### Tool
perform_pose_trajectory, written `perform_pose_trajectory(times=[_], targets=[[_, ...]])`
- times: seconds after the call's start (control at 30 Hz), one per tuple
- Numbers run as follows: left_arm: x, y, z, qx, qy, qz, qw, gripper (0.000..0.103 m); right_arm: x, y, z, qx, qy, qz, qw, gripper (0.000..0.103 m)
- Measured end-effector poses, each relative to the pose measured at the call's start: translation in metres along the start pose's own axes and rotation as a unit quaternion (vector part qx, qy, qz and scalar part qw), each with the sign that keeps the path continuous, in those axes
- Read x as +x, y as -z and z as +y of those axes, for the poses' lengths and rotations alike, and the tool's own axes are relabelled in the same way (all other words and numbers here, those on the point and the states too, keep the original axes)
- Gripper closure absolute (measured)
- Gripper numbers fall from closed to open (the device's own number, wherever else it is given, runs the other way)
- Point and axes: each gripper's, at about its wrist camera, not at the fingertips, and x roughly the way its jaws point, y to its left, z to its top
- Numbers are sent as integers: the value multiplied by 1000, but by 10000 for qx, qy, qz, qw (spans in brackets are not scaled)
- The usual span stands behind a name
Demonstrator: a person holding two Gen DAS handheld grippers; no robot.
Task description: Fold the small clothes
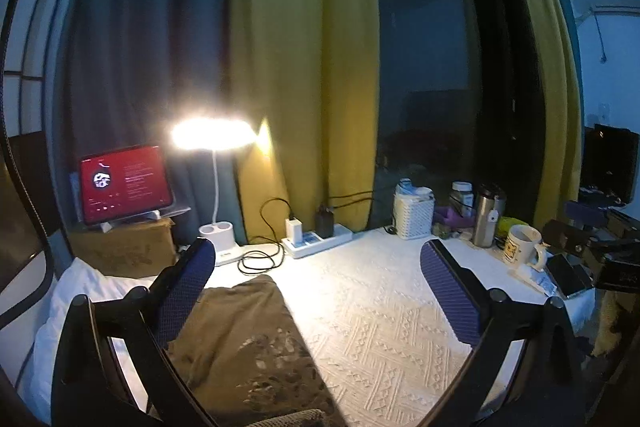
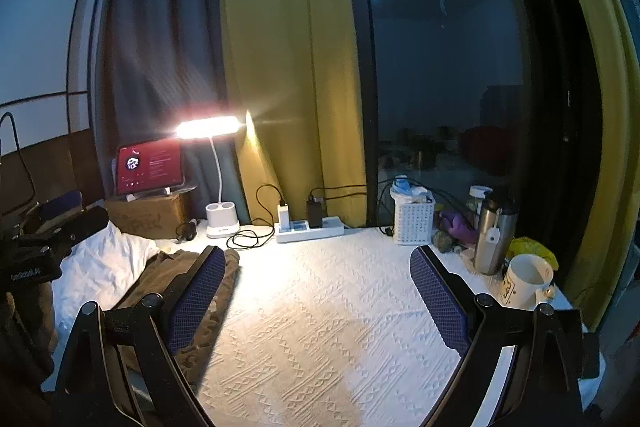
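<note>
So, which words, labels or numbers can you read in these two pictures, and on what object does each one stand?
No text can be read for certain.
tablet: white lines on its red screen, too small.
cardboard box: dark print, blurred.
mug: yellow print, blurred.
lamp base: small label, too small.

Surface I'm seeing: table under a white textured cloth (image 2: 320, 307). Directly on it: brown garment (image 1: 240, 331) at left, white crumpled fabric (image 2: 104, 267) beside it. Back edge has a cardboard box (image 2: 148, 215), lit desk lamp (image 2: 222, 219), white power strip (image 2: 310, 230) with chargers plugged in, black cable (image 1: 260, 259). Right side: white lattice basket (image 2: 414, 221), steel flask (image 2: 494, 239), white mug (image 2: 526, 281).
</note>
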Motion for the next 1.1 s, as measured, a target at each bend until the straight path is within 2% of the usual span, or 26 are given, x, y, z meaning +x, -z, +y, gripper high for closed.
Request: perform_pose_trajectory(times=[0.3, 0.8, 1.1], targets=[[-6, 7, 12, -39, -250, -12, 9997, 2, 5, 0, 15, -82, -59, 43, 9999, 8], [-1, 16, 21, -104, -231, 118, 9996, 2, 25, 7, 32, -188, -127, 261, 9994, 8], [-1, 17, 21, -127, -225, 93, 9996, 2, 25, 7, 34, -189, -107, 249, 9995, 8]])
